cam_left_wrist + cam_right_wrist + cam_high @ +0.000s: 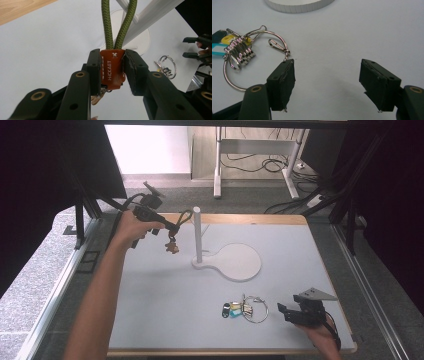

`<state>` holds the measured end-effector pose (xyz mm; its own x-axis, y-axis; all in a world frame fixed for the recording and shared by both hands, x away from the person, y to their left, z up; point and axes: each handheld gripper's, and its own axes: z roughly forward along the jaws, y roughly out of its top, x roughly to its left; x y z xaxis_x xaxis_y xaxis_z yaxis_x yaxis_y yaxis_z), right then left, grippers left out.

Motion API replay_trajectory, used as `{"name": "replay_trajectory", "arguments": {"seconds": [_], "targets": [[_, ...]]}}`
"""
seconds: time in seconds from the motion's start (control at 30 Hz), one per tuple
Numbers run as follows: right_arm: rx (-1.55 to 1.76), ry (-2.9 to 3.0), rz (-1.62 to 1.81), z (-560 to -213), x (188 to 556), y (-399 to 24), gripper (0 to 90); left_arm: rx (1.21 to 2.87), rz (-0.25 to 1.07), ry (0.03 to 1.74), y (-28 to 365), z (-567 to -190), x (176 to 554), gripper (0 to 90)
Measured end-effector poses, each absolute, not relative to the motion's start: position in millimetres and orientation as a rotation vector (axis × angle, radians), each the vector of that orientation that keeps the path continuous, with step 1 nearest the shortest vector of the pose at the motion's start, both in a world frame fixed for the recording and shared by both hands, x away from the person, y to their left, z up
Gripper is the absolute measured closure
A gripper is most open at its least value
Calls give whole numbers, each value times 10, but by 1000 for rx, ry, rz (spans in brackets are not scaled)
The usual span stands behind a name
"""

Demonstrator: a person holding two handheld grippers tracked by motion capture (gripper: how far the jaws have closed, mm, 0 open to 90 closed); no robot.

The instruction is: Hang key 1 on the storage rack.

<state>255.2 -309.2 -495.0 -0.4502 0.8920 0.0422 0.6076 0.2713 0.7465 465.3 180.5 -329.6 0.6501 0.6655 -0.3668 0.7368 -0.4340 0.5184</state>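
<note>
You are working over a white-topped table [165, 310] with a pale wooden edge. Toward its far middle, a white stand [227, 262] is sitting with a round flat base and an upright post [197, 232].

Your left gripper [172, 226] is hovering above the far left part of the table, just left of the post. Its jaws are clamped on the brown leather tab [112, 68] of a keychain, pressing it from both sides. The keychain's olive-green cord loop [120, 25] is rising out of the tab toward the post, and in the high view the loop [186, 217] is hanging close beside the post's top; whether it is touching there you cannot tell. A small brown charm [172, 246] is dangling below the gripper, off the table.

Your right gripper [286, 311] is resting low at the near right, its jaws standing wide apart with nothing between them. A silver key ring [249, 60] with coloured tags is lying flat on the table just left of it, touching neither jaw.
</note>
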Motion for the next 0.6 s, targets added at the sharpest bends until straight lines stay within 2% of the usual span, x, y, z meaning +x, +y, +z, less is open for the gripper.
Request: {"name": "replay_trajectory", "arguments": {"seconds": [0.6], "targets": [[1356, 2162, 999, -4947, 2552, -3085, 289, 2251, -136, 1034, 1671, -3469, 4596, 667]]}}
